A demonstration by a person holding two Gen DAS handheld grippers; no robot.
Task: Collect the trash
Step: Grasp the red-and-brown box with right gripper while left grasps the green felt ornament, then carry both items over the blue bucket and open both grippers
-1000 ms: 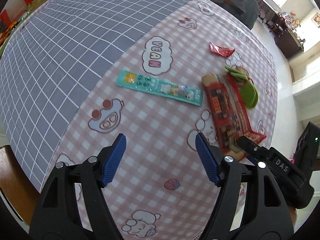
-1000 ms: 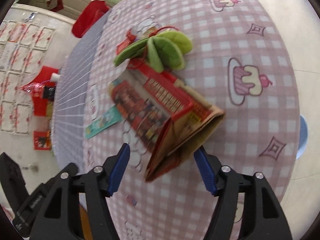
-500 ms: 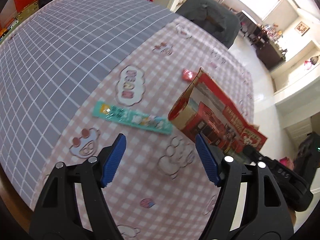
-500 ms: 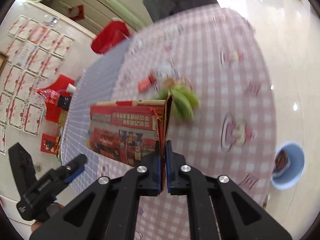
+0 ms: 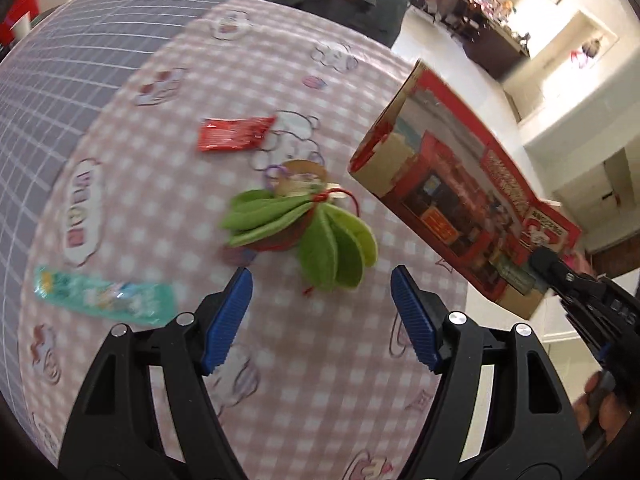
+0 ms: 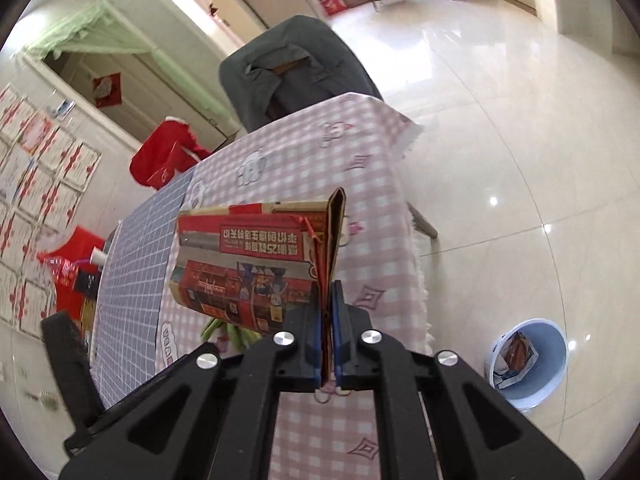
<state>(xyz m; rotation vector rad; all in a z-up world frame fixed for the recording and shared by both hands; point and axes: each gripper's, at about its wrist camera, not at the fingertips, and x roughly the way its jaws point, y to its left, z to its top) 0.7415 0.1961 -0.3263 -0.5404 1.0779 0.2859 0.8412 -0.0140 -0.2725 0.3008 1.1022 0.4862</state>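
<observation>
My right gripper (image 6: 329, 300) is shut on a flattened red cardboard box (image 6: 248, 268) and holds it in the air above the table edge; the box also shows in the left wrist view (image 5: 460, 208). My left gripper (image 5: 322, 300) is open and empty, just above a green felt leaf ornament (image 5: 308, 228) on the pink checked tablecloth (image 5: 160, 184). A red wrapper (image 5: 234, 134) lies beyond the ornament. A teal wrapper (image 5: 106, 296) lies to the left of my left gripper. A blue bin (image 6: 528, 364) with some trash in it stands on the floor at the right.
A grey chair (image 6: 292, 72) stands at the far end of the table. A grey grid cloth (image 5: 48, 80) covers the left part of the table. The tiled floor (image 6: 520, 120) lies to the right of the table.
My right gripper has lifted the red box higher and further right, off the table. My left gripper has moved right, from the teal wrapper to over the green leaf ornament.
</observation>
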